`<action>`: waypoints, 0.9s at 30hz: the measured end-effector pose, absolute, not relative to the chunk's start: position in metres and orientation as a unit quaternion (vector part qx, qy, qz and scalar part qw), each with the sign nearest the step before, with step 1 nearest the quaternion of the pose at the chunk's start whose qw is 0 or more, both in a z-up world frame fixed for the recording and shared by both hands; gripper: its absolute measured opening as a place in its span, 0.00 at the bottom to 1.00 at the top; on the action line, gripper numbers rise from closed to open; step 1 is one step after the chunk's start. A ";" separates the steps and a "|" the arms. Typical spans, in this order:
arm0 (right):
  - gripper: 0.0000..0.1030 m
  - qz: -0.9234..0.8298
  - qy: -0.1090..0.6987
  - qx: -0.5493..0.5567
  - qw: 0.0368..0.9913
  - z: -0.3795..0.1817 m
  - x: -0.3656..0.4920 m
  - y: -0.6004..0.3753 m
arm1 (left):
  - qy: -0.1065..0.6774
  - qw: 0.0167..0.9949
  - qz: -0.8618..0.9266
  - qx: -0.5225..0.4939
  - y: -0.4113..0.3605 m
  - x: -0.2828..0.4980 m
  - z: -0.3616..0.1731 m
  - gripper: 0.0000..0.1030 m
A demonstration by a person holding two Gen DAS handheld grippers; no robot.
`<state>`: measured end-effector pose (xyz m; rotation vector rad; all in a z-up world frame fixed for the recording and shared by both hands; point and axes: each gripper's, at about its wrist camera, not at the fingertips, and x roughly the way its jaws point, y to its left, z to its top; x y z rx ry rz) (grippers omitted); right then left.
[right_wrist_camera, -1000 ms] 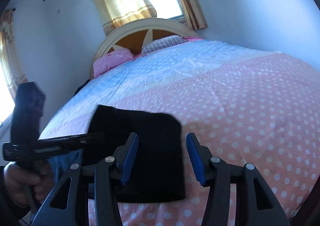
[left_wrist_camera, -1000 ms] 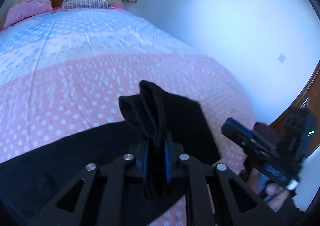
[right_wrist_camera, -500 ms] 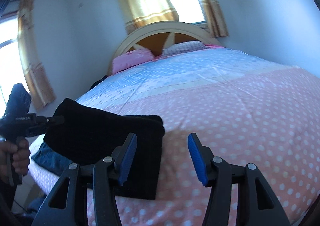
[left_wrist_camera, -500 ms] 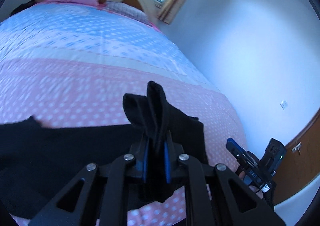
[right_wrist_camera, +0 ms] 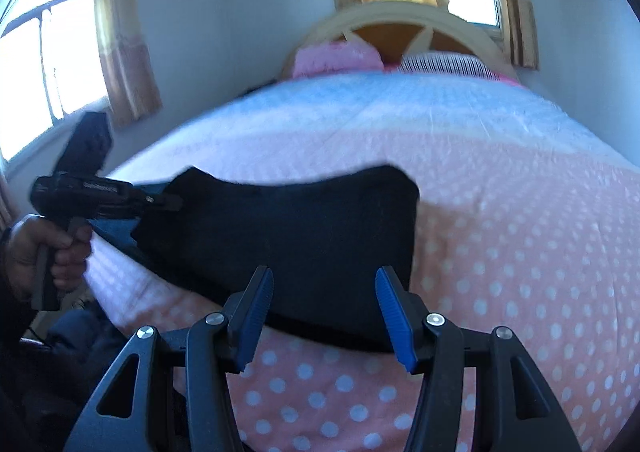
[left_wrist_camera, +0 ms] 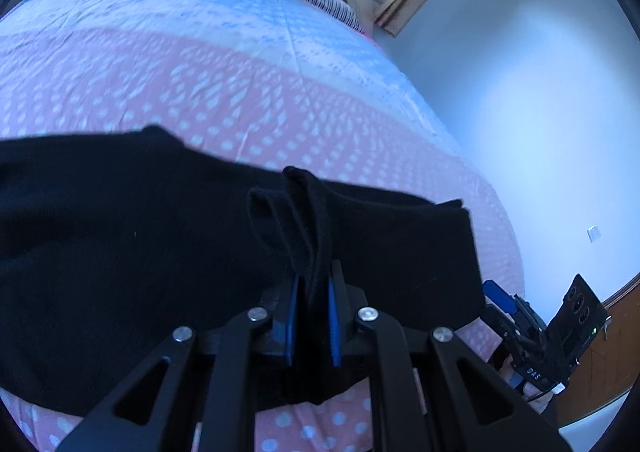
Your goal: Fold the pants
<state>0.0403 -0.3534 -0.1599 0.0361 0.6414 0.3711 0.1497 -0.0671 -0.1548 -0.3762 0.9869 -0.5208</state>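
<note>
The black pants (left_wrist_camera: 140,252) lay folded across the lower half of the left wrist frame, on the pink dotted bed (left_wrist_camera: 240,104). The left gripper (left_wrist_camera: 312,312) was clamped on a bunched fold of them. The right gripper (right_wrist_camera: 324,316) stood apart, empty, above the pants' near edge. Blue cloth (right_wrist_camera: 116,230) under the pants at centre left was mostly hidden.

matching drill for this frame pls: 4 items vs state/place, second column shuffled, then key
1. left gripper
2. right gripper
3. black pants
4. pink pillow

A. at the headboard
B. open, holding nothing
C. lying on the dotted bedspread
D. shut on a bunched fold of cloth

Pairs: 1-D, 2-B, 3-C, 4-A
</note>
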 end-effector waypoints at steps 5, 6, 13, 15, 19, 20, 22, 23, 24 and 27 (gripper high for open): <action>0.54 0.168 0.337 0.012 0.926 -0.171 0.049 -0.353 | 0.458 0.842 -0.244 -0.147 -0.075 0.151 -0.165 0.15; 0.54 0.166 0.338 0.011 0.926 -0.171 0.049 -0.353 | 0.453 0.844 -0.247 -0.142 -0.076 0.151 -0.165 0.16; 0.54 0.133 0.335 0.009 0.933 -0.161 0.048 -0.356 | 0.440 0.853 -0.252 -0.127 -0.079 0.150 -0.169 0.19; 0.54 0.140 0.302 0.018 0.943 -0.144 0.044 -0.353 | 0.438 0.855 -0.253 -0.117 -0.081 0.149 -0.168 0.19; 0.54 0.180 0.285 0.023 0.941 -0.123 0.064 -0.330 | 0.444 0.850 -0.258 -0.119 -0.078 0.150 -0.165 0.23; 0.54 0.188 0.291 0.027 0.938 -0.124 0.075 -0.324 | 0.447 0.848 -0.258 -0.124 -0.074 0.150 -0.163 0.24; 0.54 0.185 0.321 0.038 0.928 -0.134 0.100 -0.318 | 0.441 0.853 -0.247 -0.129 -0.061 0.148 -0.155 0.42; 0.54 0.159 0.344 0.036 0.925 -0.145 0.113 -0.320 | 0.430 0.862 -0.236 -0.126 -0.050 0.144 -0.149 0.47; 0.54 0.125 0.367 0.032 0.921 -0.155 0.124 -0.324 | 0.414 0.873 -0.225 -0.121 -0.038 0.140 -0.141 0.56; 0.54 0.132 0.377 0.042 0.916 -0.167 0.130 -0.337 | 0.382 0.902 -0.181 -0.090 0.004 0.133 -0.127 0.63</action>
